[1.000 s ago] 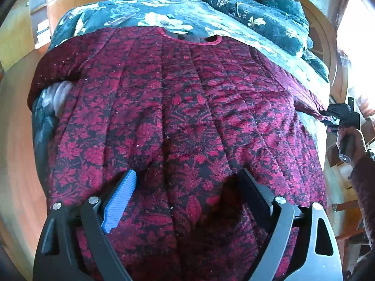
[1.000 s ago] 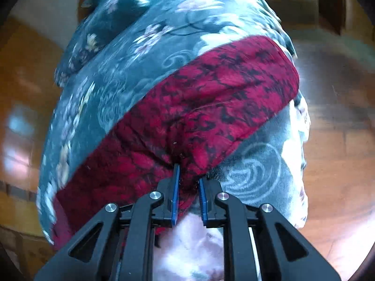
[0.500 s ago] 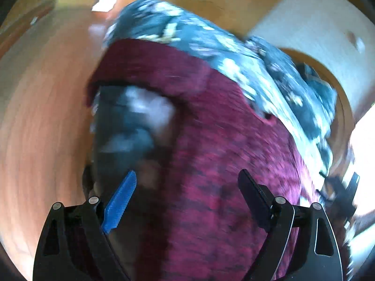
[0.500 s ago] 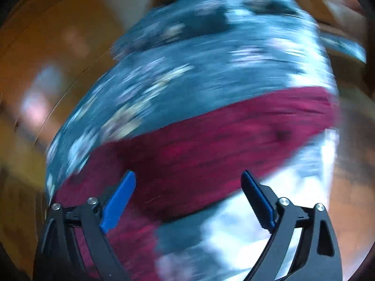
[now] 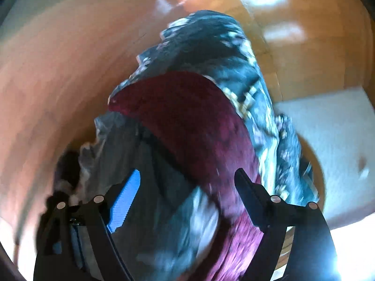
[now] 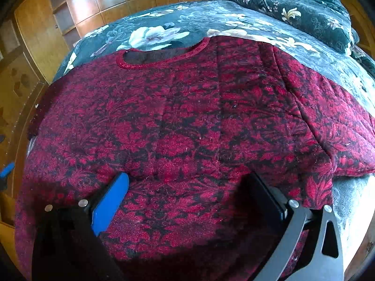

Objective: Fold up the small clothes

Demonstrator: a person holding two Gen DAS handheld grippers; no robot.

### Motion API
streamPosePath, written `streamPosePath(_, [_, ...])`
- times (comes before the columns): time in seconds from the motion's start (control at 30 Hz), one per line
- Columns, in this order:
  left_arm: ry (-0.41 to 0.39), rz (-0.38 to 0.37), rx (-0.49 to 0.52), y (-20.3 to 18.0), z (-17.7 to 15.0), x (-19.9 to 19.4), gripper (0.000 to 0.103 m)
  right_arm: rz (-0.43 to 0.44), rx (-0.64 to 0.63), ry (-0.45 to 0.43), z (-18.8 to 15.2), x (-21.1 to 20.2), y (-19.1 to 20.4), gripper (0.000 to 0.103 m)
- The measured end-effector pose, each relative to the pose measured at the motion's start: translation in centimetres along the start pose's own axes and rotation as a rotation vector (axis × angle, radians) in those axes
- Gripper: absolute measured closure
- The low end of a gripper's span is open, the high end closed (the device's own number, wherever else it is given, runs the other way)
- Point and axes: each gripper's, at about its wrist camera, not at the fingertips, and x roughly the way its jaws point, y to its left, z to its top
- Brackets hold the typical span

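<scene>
A dark red patterned top (image 6: 187,117) lies spread flat on the bed, with its neckline (image 6: 161,56) at the far side. My right gripper (image 6: 187,175) hangs over the top's near part; its jaws are wide and still opening, with nothing pinched between them. The left wrist view is blurred. In it my left gripper (image 5: 187,172) is at the bed's side edge, where a red sleeve (image 5: 187,117) drapes over the hanging cover. Its jaws are closing but still apart, and the pads press on nothing.
The bed has a dark teal floral cover (image 6: 164,28), and a folded quilt (image 6: 304,7) lies at the far right. Wooden cupboards (image 6: 46,23) stand beyond the bed on the left. Polished wooden floor (image 5: 58,70) lies beside the bed.
My right gripper let go of the red sleeve, opened wide and swung over the top's body. My left gripper rolled and swept from above the body to the bed's side edge.
</scene>
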Motion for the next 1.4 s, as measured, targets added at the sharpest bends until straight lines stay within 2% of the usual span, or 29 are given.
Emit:
streamPosePath(0.07, [0.017,-0.029,-0.104,1.2,1.0,2.0,0.035,0.001,-0.006,-0.003,-0.2,0.0,0.1,0.002])
streamPosePath(0.17, [0.021,-0.064,-0.151,1.4,2.0,3.5,0.048,-0.011,-0.014,-0.013,-0.5,0.2,0.3,0.002])
streamPosePath(0.2, [0.017,-0.053,-0.151,1.1,2.4,3.9,0.058,-0.016,-0.018,-0.015,-0.5,0.3,0.3,0.002])
streamPosePath(0.23, [0.012,-0.044,-0.144,1.0,2.6,4.1,0.076,-0.023,-0.022,-0.02,-0.6,0.2,0.4,0.002])
streamPosePath(0.3, [-0.021,-0.025,-0.1,0.2,2.8,3.7,0.089,-0.025,-0.025,-0.022,-0.5,0.3,0.5,0.002])
streamPosePath(0.4, [-0.1,-0.03,-0.022,-0.5,2.3,1.5,0.093,-0.022,-0.024,-0.024,-0.6,0.3,0.5,0.002])
streamPosePath(0.47, [-0.117,0.042,0.046,-0.7,1.8,1.1,0.093,-0.028,-0.027,-0.027,-0.7,0.2,0.4,0.002])
streamPosePath(0.53, [-0.072,0.184,0.123,-0.5,1.4,3.2,0.093,-0.033,-0.028,-0.033,-0.7,0.4,0.6,0.002])
streamPosePath(0.57, [-0.049,0.229,0.145,-0.6,1.2,4.2,0.092,-0.036,-0.03,-0.034,-0.7,0.5,0.6,0.002])
streamPosePath(0.7, [-0.075,0.357,0.242,-3.6,0.3,3.9,0.087,-0.029,-0.029,-0.036,-0.6,0.6,0.5,0.002])
streamPosePath(0.77, [-0.114,0.401,0.302,-5.2,-0.5,2.5,0.076,-0.028,-0.028,-0.037,-0.6,0.6,0.5,0.002])
streamPosePath(0.83, [-0.173,0.435,0.411,-7.5,-2.1,0.9,0.063,-0.024,-0.025,-0.039,-0.6,0.6,0.4,0.002])
streamPosePath(0.93, [-0.242,0.424,0.567,-10.4,-5.2,-1.4,0.049,-0.018,-0.023,-0.041,-0.6,0.7,0.3,0.002])
streamPosePath(0.97, [-0.248,0.414,0.607,-11.0,-6.1,-1.6,0.048,-0.017,-0.022,-0.042,-0.5,0.7,0.3,0.002])
streamPosePath(1.03, [-0.237,0.386,0.722,-12.9,-9.7,-2.4,0.032,-0.014,-0.022,-0.043,-0.5,0.7,0.3,0.002])
streamPosePath(1.07, [-0.228,0.368,0.75,-13.6,-11.1,-2.5,0.029,-0.013,-0.022,-0.043,-0.5,0.7,0.3,0.002])
streamPosePath(1.17, [-0.134,0.291,0.835,-14.9,-16.4,-2.0,0.029,-0.009,-0.019,-0.044,-0.5,0.6,0.2,0.002])
streamPosePath(1.4, [0.033,0.255,1.004,-15.5,-25.9,1.0,0.029,0.052,-0.006,0.012,0.2,0.0,-0.7,0.002])
